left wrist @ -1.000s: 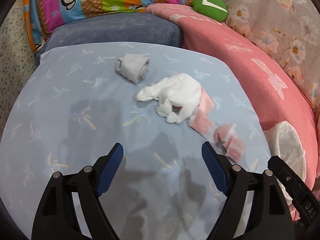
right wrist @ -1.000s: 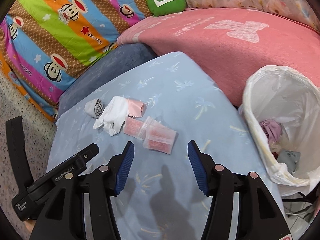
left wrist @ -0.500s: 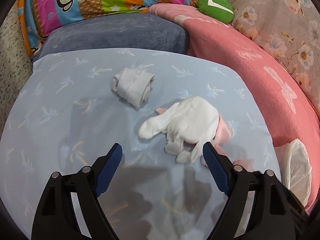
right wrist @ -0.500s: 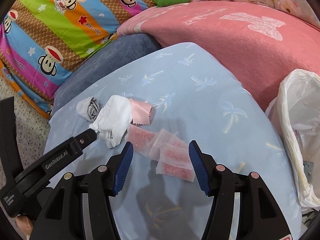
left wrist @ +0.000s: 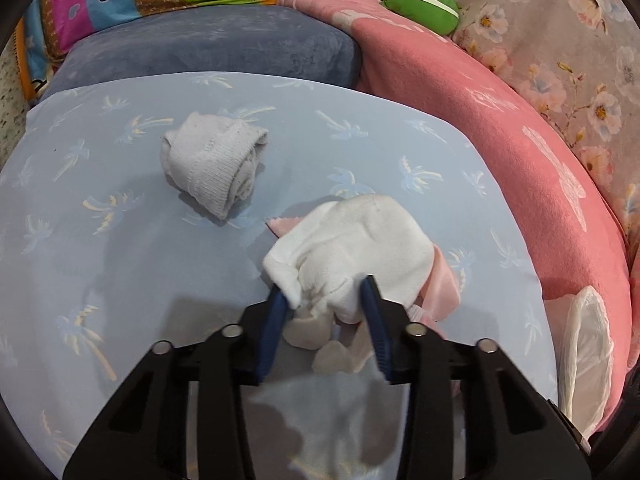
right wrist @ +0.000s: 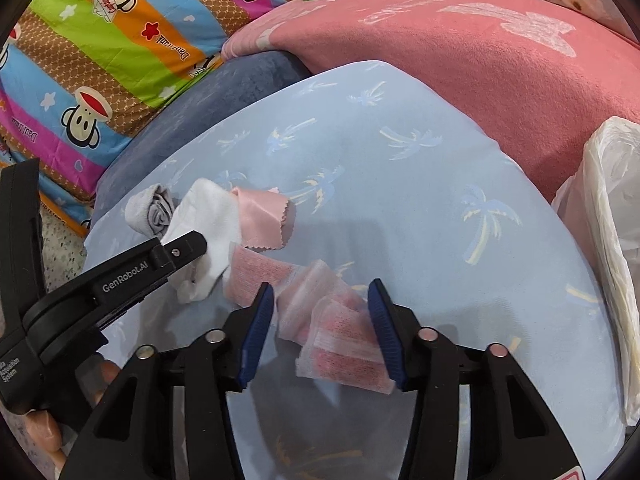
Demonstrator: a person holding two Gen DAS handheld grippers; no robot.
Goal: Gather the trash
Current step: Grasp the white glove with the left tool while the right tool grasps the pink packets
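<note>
two grippers work over a pale blue sheet (left wrist: 120,264) printed with small palm trees. the left gripper (left wrist: 326,296) has just been closing, and its blue pads now press on the near end of a crumpled white sock (left wrist: 352,248), which bunches up between them. a pink satin scrap (left wrist: 442,280) pokes out from under the sock, just right of the right-hand pad. well ahead of these tongs and to their left lies a rolled grey sock (left wrist: 212,160), apart from the white one.

the right gripper (right wrist: 322,308) has also just been closing. its jaws stand on either side of a strip of clear packets with pink filling (right wrist: 332,320); the right pad touches the strip's edge, while the left pad seems to sit just clear of it, so a firm grip cannot be told. ahead and left of these tongs, the left gripper's black finger crosses the white sock, with the pink scrap just beyond it. far to the right of the right tongs, at the sheet's edge, stands a white plastic bag (right wrist: 612,240). beyond both lie a pink blanket (right wrist: 480,60) and a striped monkey-print cushion (right wrist: 100,40).
</note>
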